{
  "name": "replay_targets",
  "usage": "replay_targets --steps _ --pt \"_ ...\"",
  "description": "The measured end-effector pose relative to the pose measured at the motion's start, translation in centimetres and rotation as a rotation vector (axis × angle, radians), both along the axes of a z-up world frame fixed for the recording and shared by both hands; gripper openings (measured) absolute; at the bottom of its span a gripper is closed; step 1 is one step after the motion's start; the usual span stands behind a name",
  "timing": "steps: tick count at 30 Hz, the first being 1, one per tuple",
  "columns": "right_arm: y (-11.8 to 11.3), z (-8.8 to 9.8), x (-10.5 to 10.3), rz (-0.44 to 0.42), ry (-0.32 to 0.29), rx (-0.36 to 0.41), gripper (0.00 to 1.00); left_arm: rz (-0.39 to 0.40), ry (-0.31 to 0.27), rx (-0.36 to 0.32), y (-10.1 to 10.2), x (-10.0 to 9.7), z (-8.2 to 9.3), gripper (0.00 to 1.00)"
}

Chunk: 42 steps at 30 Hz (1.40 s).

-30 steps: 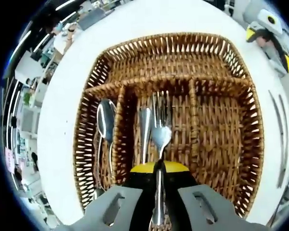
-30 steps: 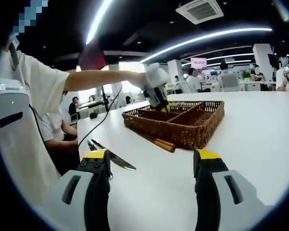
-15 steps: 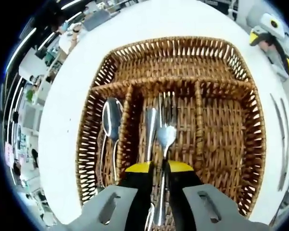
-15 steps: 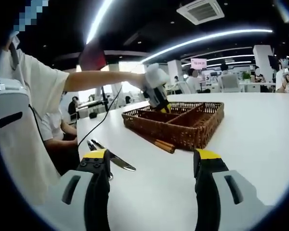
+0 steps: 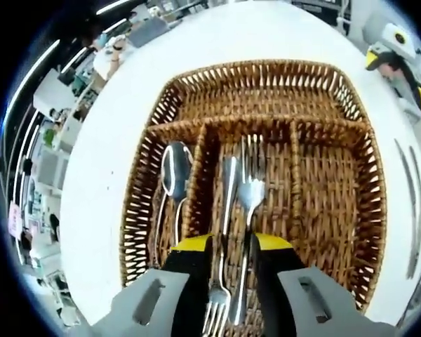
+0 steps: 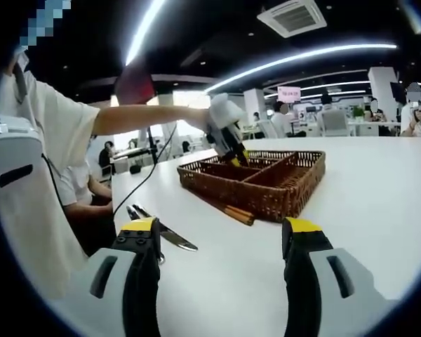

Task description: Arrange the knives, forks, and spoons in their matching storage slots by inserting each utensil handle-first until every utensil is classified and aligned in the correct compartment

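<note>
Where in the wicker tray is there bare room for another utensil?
The wicker tray's right compartment and the long cross compartment beyond are bare. The middle one is crowded with forks; a spoon lies in the left.

The left gripper [image 5: 228,260] covers the near end of the wicker tray [image 5: 375,210], so the handles of the forks [image 5: 247,189] pass out of sight between its jaws. Beside that tray, the knives [image 5: 409,203] are cut by the edge. From the right gripper view, the tray's contents are too small to tell.
</note>
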State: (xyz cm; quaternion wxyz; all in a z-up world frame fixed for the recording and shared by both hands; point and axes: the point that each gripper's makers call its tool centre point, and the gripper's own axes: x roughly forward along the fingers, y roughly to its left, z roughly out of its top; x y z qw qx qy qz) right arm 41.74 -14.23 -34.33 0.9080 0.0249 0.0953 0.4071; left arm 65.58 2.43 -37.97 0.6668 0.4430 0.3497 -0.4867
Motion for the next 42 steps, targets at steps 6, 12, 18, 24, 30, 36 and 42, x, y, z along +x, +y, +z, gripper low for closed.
replay_targets --steps 6,12,18,24,30,36,42 --pt "0.3 0.0 -0.1 0.007 -0.002 -0.004 0.73 0.026 -0.02 -0.024 0.1 0.2 1.0 0.27" --pt "0.5 0.2 0.0 0.009 -0.005 -0.007 0.73 0.031 -0.042 -0.054 0.1 -0.1 2.1 0.32" --pt "0.6 0.4 -0.1 0.01 -0.016 -0.012 0.74 0.06 -0.044 -0.115 -0.1 -0.7 3.1 0.34" --pt "0.5 0.5 -0.1 -0.002 -0.024 -0.029 0.74 0.1 -0.069 -0.164 0.1 -1.2 4.2 0.37" --pt "0.6 0.5 -0.1 0.001 -0.027 -0.032 0.74 0.157 -0.142 -0.265 0.0 -2.1 6.3 0.37" --pt "0.8 0.6 -0.1 0.007 -0.033 -0.03 0.74 0.18 -0.122 -0.305 0.0 -4.1 6.6 0.38" --pt "0.8 0.4 -0.3 0.01 -0.031 -0.028 0.74 0.191 -0.138 -0.351 0.0 -5.4 6.9 0.45"
